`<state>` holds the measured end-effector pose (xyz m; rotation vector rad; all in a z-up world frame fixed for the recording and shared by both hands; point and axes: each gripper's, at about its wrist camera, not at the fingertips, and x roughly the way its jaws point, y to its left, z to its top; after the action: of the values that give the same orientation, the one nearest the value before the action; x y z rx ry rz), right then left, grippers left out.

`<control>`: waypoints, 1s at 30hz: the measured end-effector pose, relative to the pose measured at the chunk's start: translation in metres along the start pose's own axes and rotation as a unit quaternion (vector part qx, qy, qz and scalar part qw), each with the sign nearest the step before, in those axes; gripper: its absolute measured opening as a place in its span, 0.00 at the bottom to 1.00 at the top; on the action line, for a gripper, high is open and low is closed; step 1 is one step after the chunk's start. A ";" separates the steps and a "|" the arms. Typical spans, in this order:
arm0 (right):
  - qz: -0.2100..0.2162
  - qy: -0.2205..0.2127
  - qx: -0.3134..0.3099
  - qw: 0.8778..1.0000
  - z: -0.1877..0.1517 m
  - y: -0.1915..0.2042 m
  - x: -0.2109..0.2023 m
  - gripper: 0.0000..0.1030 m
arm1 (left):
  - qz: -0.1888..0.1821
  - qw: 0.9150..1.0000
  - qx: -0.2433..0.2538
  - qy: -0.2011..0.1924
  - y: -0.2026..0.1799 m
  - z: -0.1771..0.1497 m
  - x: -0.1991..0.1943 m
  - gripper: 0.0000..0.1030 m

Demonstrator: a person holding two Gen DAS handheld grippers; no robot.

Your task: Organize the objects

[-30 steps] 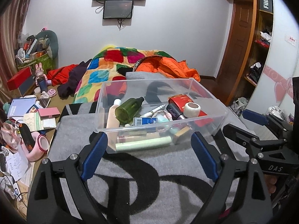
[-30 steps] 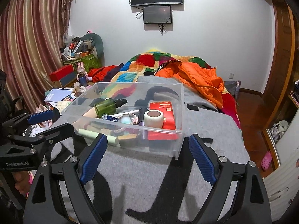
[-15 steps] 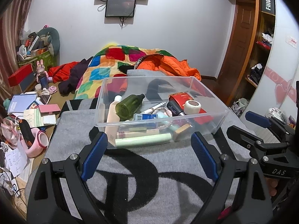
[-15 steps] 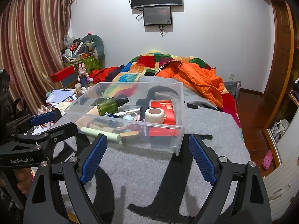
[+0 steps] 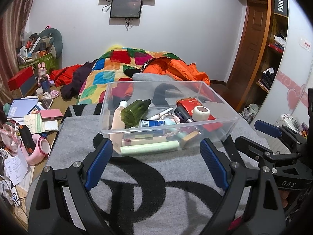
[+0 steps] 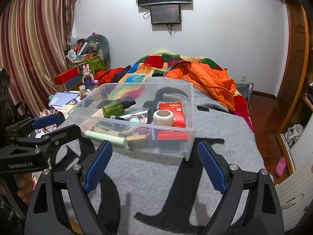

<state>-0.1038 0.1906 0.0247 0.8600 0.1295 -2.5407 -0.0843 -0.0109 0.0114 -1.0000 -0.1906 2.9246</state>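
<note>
While both tools hover short of the clear plastic bin (image 5: 219,105) on the grey blanket (image 5: 137,201), the left gripper (image 5: 156,164) stands with its blue pads wide apart and nothing between them, and the right gripper (image 6: 154,164) likewise gapes empty just before the bin's near wall. Read from the left of the bin, a beige tube (image 5: 118,121) lies along the side wall, a green bottle (image 5: 135,112) rests tilted across it, a pale green stick (image 5: 149,149) lies against the front wall, a pen (image 5: 161,114) and a blue barcoded box (image 5: 151,123) sit mid-heap, and a white tape roll (image 5: 200,113) perches on a red box (image 5: 188,103) at the right. The likely trouble: the heap is loosely stacked, so pulling one piece could roll the bottle or tip the tape roll off its perch; the thin bin, set on soft bedding, may slide or tilt if a finger pushes its rim; and the two tools, side by side, could knock together on entering it. The items under the top layer are seen only through the cloudy front wall and cannot be told apart. A pinkish cord beside the blue box is too tangled to identify, and only fingertips of the person show at each frame's lower edge.
</note>
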 end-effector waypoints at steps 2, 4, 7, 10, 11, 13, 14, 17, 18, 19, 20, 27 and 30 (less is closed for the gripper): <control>0.000 0.000 0.000 1.000 0.000 0.000 0.000 0.85 | -0.001 1.000 -0.002 0.002 0.001 0.000 0.001 0.89; 0.000 0.001 0.001 1.000 0.000 0.000 0.001 0.85 | -0.003 1.000 -0.002 0.003 0.002 0.001 0.000 0.89; -0.001 0.003 0.003 1.000 0.000 -0.002 0.003 0.85 | -0.004 1.000 -0.002 0.003 0.002 0.000 0.000 0.89; -0.001 0.005 0.006 1.000 -0.001 -0.003 0.004 0.85 | -0.005 1.000 0.002 0.003 0.000 0.000 0.000 0.89; -0.001 0.005 0.006 1.000 -0.001 -0.004 0.003 0.85 | -0.003 1.000 0.004 0.004 0.000 -0.001 0.001 0.89; -0.001 0.005 0.007 1.000 -0.001 -0.004 0.003 0.85 | 0.004 1.000 0.008 0.004 -0.002 -0.001 0.001 0.89; -0.001 0.005 0.008 1.000 -0.001 -0.004 0.004 0.85 | 0.006 1.000 0.010 0.004 -0.002 -0.002 0.001 0.89; -0.001 0.005 0.007 1.000 -0.001 -0.005 0.003 0.85 | 0.002 1.000 0.010 0.007 -0.004 -0.002 0.002 0.89; -0.001 0.005 0.007 1.000 -0.001 -0.004 0.003 0.85 | -0.002 1.000 0.009 0.008 -0.004 -0.003 0.002 0.89; -0.001 0.006 0.007 1.000 -0.001 -0.005 0.003 0.85 | -0.004 1.000 0.008 0.008 -0.004 -0.003 0.002 0.89; -0.001 0.005 0.007 1.000 -0.001 -0.005 0.003 0.85 | -0.005 1.000 0.008 0.008 -0.004 -0.003 0.002 0.89; 0.002 0.005 0.011 1.000 -0.001 -0.006 0.002 0.85 | -0.011 1.000 0.018 0.009 -0.009 -0.003 0.001 0.89; 0.002 0.004 0.014 1.000 -0.001 -0.007 0.002 0.85 | -0.014 1.000 0.018 0.013 -0.010 -0.004 0.003 0.89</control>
<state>-0.1078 0.1960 0.0224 0.8805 0.0960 -2.5401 -0.0839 -0.0006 0.0081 -1.0210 -0.1482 2.8769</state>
